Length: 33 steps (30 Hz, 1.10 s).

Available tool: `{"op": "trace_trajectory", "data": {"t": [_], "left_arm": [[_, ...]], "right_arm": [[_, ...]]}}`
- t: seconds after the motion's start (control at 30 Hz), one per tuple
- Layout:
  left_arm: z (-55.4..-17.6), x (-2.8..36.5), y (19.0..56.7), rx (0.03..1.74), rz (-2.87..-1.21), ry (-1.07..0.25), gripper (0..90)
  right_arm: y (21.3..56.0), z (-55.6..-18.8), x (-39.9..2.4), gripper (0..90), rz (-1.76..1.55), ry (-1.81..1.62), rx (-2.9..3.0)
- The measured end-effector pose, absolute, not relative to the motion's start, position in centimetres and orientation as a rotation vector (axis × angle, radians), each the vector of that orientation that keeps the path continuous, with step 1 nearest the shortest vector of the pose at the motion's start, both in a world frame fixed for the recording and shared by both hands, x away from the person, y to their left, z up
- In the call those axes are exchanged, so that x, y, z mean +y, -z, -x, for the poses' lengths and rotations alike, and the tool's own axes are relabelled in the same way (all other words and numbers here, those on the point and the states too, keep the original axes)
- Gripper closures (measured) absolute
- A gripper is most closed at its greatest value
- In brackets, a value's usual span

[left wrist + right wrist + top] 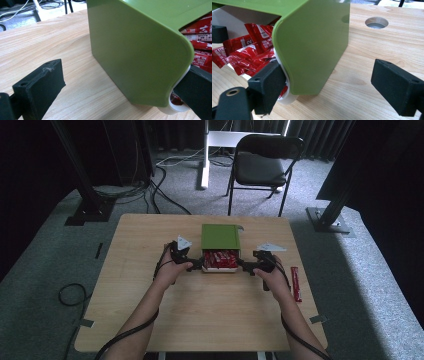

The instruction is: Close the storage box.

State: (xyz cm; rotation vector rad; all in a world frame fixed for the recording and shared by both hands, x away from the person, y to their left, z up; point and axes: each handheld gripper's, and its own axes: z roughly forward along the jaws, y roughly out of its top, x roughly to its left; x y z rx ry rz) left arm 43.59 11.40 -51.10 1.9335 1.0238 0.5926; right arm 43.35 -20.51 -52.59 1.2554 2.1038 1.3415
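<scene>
**Both Grippers Straddle the Green Box's Front Corners**

While the green box [220, 237] sits at the table's [150, 320] centre, a little toward twelve o'clock, its open front faces six o'clock, toward the person, and shows red sachets [220, 258] packed in a white inner tray [219, 269]. The left gripper [196, 265] stands at the box's nine o'clock front corner and the right gripper [245, 265] at its three o'clock front corner.

In the left gripper view, the jaws of that gripper are spread wide: one black jaw sits inside the mouth against the white tray's rim [175, 108], the other hangs free out over the wood, with the green side wall [135, 57] between them. The right gripper view mirrors this, with one jaw against the tray edge [287, 96] by the sachets [244, 55] and the other well apart from the green wall [317, 47]. Neither gripper is clamping anything yet.

The step in hand looks like taking hold of both side walls at once. To do it well, the outer jaws should close squarely on the flat of the wall, not on the rounded corner, where they could slip. The inner jaws should stay clear of the sachets so no wrapper gets pinched. Both sides should close evenly, or the box may twist on the table.

A single red sachet [296, 283] lies loose at the table's three o'clock edge, beside the right hand [272, 277].
</scene>
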Motion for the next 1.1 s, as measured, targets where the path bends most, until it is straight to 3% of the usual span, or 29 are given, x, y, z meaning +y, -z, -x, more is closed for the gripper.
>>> {"op": "trace_trajectory", "data": {"t": [0.67, 1.1], "left_arm": [[-43.9, 11.2, 51.2, 1.020, -1.953, -0.603, 0.9], [-42.5, 11.3, 51.6, 1.006, -1.942, -0.539, 0.9]], "right_arm": [[52.6, -43.7, -20.4, 13.1, -1.252, -1.330, 2.100], [52.5, -42.6, -20.7, 13.0, -1.232, -1.377, 2.077]]}}
